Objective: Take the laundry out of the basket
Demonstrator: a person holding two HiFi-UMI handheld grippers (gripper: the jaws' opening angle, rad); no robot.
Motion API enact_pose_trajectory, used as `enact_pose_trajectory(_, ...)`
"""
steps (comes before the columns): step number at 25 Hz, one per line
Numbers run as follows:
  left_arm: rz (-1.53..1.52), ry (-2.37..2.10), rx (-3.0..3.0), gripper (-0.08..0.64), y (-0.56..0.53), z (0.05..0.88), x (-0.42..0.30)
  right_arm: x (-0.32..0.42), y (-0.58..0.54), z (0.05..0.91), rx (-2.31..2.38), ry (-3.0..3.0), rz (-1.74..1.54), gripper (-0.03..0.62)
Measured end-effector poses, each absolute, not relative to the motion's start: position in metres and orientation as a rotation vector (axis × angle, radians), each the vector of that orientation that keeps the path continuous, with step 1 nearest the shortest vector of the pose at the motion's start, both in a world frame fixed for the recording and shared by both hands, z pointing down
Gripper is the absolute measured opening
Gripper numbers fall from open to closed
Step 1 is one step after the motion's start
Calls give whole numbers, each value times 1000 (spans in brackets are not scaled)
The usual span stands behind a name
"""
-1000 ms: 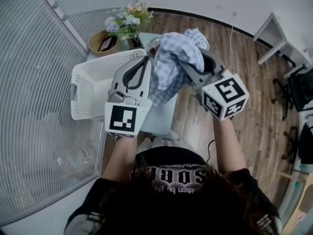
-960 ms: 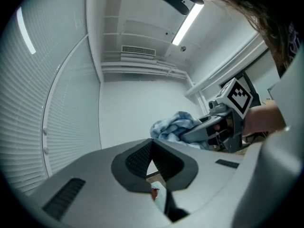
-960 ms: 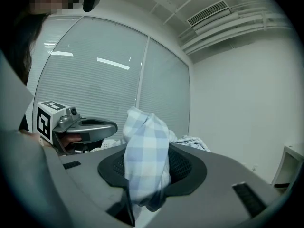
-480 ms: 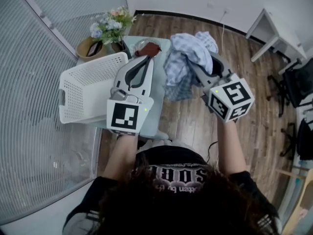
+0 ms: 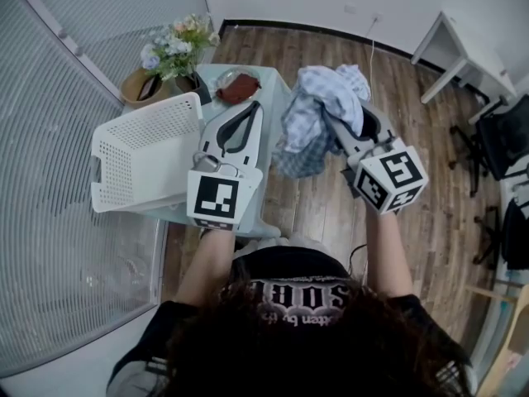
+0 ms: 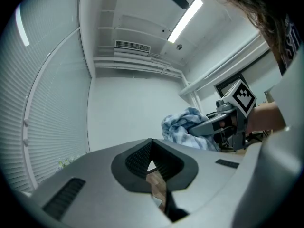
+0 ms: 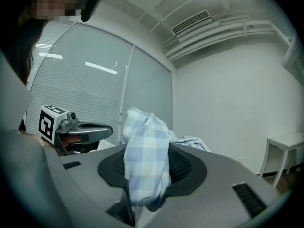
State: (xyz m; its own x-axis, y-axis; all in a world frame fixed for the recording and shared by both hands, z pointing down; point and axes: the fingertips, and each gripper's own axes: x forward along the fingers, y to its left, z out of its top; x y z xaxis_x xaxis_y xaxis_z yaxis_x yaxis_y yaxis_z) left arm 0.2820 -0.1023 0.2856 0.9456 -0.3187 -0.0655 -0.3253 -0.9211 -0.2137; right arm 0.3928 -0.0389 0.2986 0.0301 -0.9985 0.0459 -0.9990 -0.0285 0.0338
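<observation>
The laundry (image 5: 318, 114), a bunched bundle of pale blue checked cloth, was out of the basket (image 5: 107, 160) and up in the air. We had it in the right gripper (image 5: 345, 131), whose jaws were closed on a fold of it. In the right gripper view the checked cloth filled the gap between the dark pads and spilled out above and below them. From the head view the bundle hung off the right edge of the surface (image 5: 269, 85), mostly over the wooden floor (image 5: 331, 213), with its lower folds drooping towards the surface's corner.

Our left gripper (image 5: 250, 110) hovered beside the laundry, over the surface, without touching it. Its jaws were closed tip to tip with nothing between them. In the left gripper view we could see only floor through the small gap behind the tips.

The white perforated basket sat on the left part of the surface, well apart from the laundry. Behind it stood a bunch of flowers (image 5: 173, 44) and a round woven bowl (image 5: 136, 85), and a reddish-brown item (image 5: 237, 87) lay at the far side of the surface. A white desk (image 5: 463, 52) stood farther off to the right.
</observation>
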Motion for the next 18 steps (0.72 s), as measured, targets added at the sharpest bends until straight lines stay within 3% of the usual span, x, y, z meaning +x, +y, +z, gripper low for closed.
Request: enact_pose_trajectory(18,20,464,-2895,-2,-89,297,302,412,-15,324,2232,-2136,58,164)
